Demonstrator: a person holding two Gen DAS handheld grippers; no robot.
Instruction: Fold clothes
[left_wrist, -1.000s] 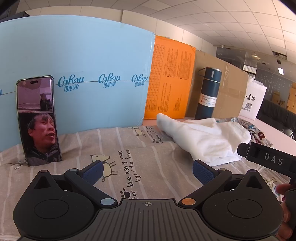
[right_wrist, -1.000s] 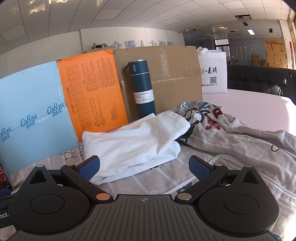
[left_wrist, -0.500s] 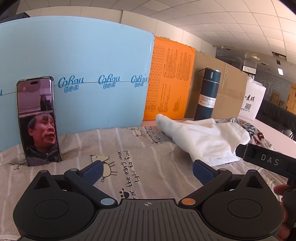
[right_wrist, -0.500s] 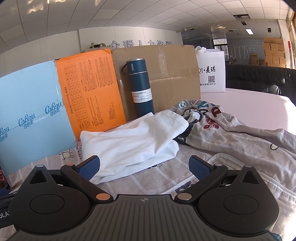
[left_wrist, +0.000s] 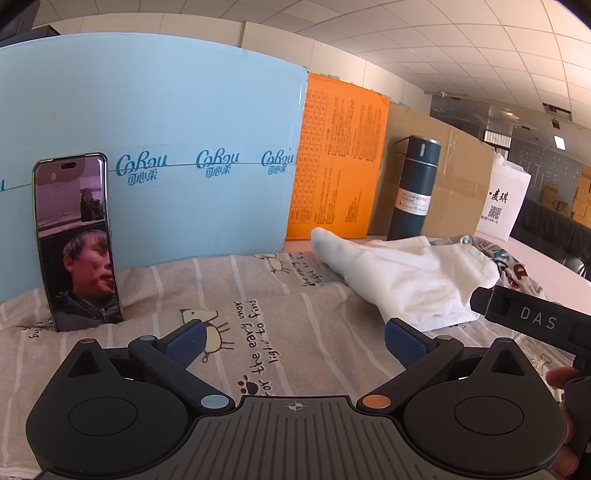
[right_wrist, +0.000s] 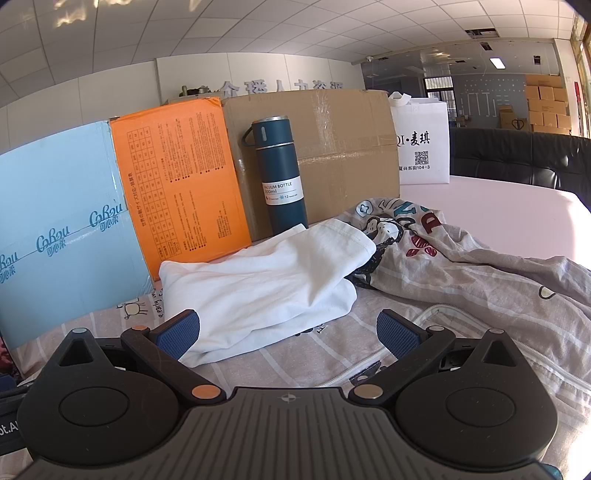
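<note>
Both tools idle above the printed grey bedsheet (left_wrist: 258, 295); no fold started. Left gripper (left_wrist: 295, 338): jaws spread wide, nothing between the blue pads, only sheet visible in the gap. Right gripper (right_wrist: 288, 330): likewise wide open and holding nothing; its left pad sits just in front of the near edge of the white garment (right_wrist: 266, 288), contact not confirmed. White garment lies in a loose, bunched heap on the sheet, directly in front of the dark blue vacuum bottle (right_wrist: 282, 173), with one end trailing toward the orange box (right_wrist: 177, 177) beside the bottle. A second, cartoon-printed garment (right_wrist: 424, 243) lies crumpled on the far side of the bottle from the orange box, its edge tucked against the white heap. A phone (left_wrist: 75, 240) stands propped against the light blue box (left_wrist: 166, 147), well apart from the bottle. Risks, as judged: the white heap is several layers thick, so a pinch at the near edge may take only the top layer, or take the bedsheet along with it. Lifting it may drag the overlapping printed garment. The bottle is upright and narrow, close behind the heap; a sweep of cloth or a tool could topple it. The right tool's body shows in the left wrist view, so the two tools are close enough to collide.
</note>
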